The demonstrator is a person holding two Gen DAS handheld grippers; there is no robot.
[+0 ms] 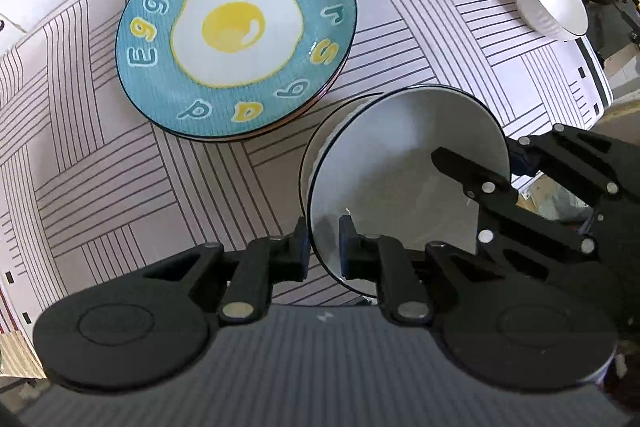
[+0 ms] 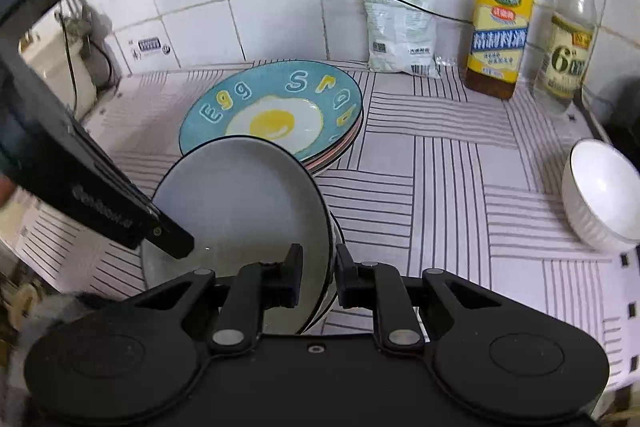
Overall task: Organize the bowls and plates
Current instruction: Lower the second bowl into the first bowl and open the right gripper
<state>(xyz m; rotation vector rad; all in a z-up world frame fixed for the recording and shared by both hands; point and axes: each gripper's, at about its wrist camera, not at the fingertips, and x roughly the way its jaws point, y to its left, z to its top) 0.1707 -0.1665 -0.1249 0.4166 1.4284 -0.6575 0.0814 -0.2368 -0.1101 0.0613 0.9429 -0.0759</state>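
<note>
Grey bowl (image 1: 400,163) is gripped at opposite rims by left tongs (image 1: 324,247) & right tongs (image 2: 318,275), both nearly closed, w/ egg plate stack (image 1: 236,31) lying upper left of frame.

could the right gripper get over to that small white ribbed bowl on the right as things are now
Probably not yet: the right gripper is shut on the black-rimmed grey bowl's rim. The path to the small white ribbed bowl over the striped cloth looks free.

Top plate (image 1: 236,35) is teal with a white and yellow fried egg and yellow and blue letters. Held bowl (image 1: 404,163) is grey-white with a thin dark rim. Tablecloth (image 1: 100,163) is pale pink with dark striped blocks. Both grippers (image 2: 318,275) are black.
</note>
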